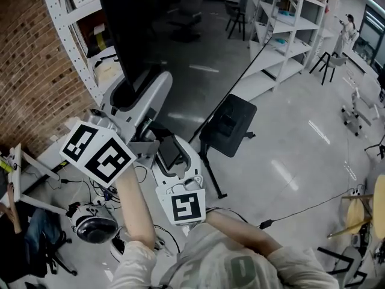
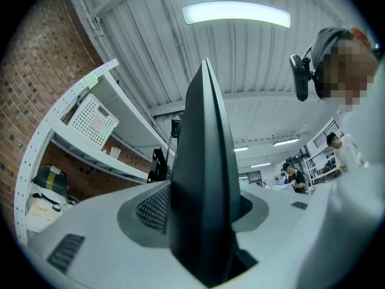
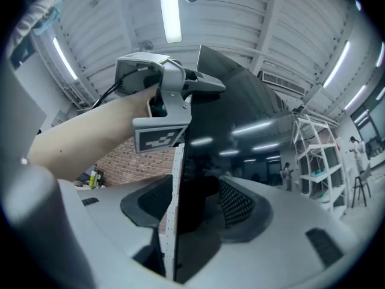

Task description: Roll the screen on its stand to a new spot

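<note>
The large black screen (image 1: 168,41) leans across the top of the head view, its glossy face mirroring the room. My left gripper (image 1: 129,98) sits at the screen's lower left edge. In the left gripper view that edge (image 2: 204,161) stands between the two white jaws, with the dark pads (image 2: 153,209) against it. My right gripper (image 1: 177,155) holds the lower edge further right. The right gripper view has the panel (image 3: 240,131) clamped between its pads (image 3: 237,203), and the left gripper (image 3: 180,92) gripping higher up the same edge. The stand itself is hidden.
A brick wall (image 1: 30,83) and a white shelf rack (image 1: 78,35) close the left side. A black plate on a tripod (image 1: 228,125) stands just right of the screen. Cables and a headset (image 1: 93,224) lie on the floor. More shelving (image 1: 289,29) and a person (image 1: 348,26) are at the far right.
</note>
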`<state>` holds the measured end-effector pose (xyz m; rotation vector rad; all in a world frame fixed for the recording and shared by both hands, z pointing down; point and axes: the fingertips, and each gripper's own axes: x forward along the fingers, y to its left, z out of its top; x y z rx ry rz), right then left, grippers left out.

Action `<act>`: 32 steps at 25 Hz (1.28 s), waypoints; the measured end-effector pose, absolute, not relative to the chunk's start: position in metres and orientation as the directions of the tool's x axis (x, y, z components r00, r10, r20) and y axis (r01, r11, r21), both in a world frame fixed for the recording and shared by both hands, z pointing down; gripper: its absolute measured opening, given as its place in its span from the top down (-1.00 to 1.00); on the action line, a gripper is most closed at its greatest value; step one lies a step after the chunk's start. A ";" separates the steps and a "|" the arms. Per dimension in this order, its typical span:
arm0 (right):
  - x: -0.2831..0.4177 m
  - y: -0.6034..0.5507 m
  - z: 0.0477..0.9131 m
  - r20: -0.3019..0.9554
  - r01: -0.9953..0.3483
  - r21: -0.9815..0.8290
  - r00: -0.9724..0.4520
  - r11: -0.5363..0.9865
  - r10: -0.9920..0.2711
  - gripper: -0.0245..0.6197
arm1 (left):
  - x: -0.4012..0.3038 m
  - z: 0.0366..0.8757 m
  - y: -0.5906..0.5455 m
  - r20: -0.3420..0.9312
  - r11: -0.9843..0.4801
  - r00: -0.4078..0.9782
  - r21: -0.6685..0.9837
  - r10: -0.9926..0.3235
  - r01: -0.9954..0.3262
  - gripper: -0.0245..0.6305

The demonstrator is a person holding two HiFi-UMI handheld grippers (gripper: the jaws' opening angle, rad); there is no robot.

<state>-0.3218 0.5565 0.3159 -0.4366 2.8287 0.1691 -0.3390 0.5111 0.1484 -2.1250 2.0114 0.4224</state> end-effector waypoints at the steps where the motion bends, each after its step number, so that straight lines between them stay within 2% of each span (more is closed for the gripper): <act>1: -0.320 0.561 0.313 -0.299 -0.289 0.057 -0.918 0.955 -0.260 0.15 | -0.342 0.150 0.515 -0.348 -0.048 0.019 0.076 -0.937 -0.996 0.18; 3: -0.312 0.567 0.304 -0.339 -0.248 -0.002 -0.911 0.969 -0.234 0.16 | -0.348 0.155 0.529 -0.383 0.034 -0.069 0.097 -0.921 -0.995 0.18; 5: -0.299 0.564 0.293 -0.358 -0.219 -0.046 -0.907 0.975 -0.220 0.16 | -0.353 0.157 0.553 -0.417 0.188 -0.206 0.082 -0.885 -0.979 0.18; 7: -0.286 0.549 0.279 -0.372 -0.219 -0.049 -0.901 0.974 -0.221 0.27 | -0.351 0.148 0.582 -0.475 0.365 -0.340 0.043 -0.812 -0.930 0.21; 9: -0.271 0.531 0.262 -0.389 -0.229 -0.056 -0.892 0.972 -0.232 0.46 | -0.339 0.136 0.605 -0.530 0.507 -0.427 -0.006 -0.733 -0.862 0.40; 10: -0.263 0.522 0.253 -0.399 -0.232 -0.062 -0.886 0.971 -0.238 0.59 | -0.330 0.131 0.610 -0.548 0.554 -0.448 -0.035 -0.706 -0.831 0.66; 11: -0.255 0.514 0.243 -0.412 -0.237 -0.066 -0.879 0.969 -0.242 0.69 | -0.319 0.128 0.610 -0.560 0.580 -0.450 -0.068 -0.695 -0.812 0.83; 13: -0.236 0.501 0.224 -0.442 -0.243 -0.054 -0.864 0.968 -0.242 0.77 | -0.294 0.129 0.600 -0.567 0.572 -0.417 -0.121 -0.711 -0.811 0.88; 16: -0.209 0.492 0.203 -0.466 -0.256 0.023 -0.858 0.966 -0.216 0.79 | -0.265 0.145 0.575 -0.562 0.531 -0.384 -0.120 -0.733 -0.839 0.88; 19: -0.179 0.481 0.194 -0.466 -0.344 0.143 -0.851 0.928 -0.244 0.79 | -0.248 0.168 0.548 -0.549 0.536 -0.402 -0.101 -0.733 -0.838 0.88; 25: -0.126 0.446 0.215 -0.433 -0.568 0.279 -0.794 0.775 -0.426 0.79 | -0.222 0.214 0.491 -0.459 0.403 -0.337 -0.052 -0.822 -0.914 0.88; 29: -0.077 0.412 0.250 -0.324 -0.671 0.226 -0.736 0.707 -0.595 0.79 | -0.185 0.231 0.460 -0.384 0.273 -0.245 -0.021 -0.891 -0.962 0.88; 32: -0.049 0.390 0.276 -0.247 -0.717 0.145 -0.693 0.681 -0.677 0.79 | -0.163 0.235 0.450 -0.347 0.221 -0.190 -0.051 -0.918 -0.974 0.88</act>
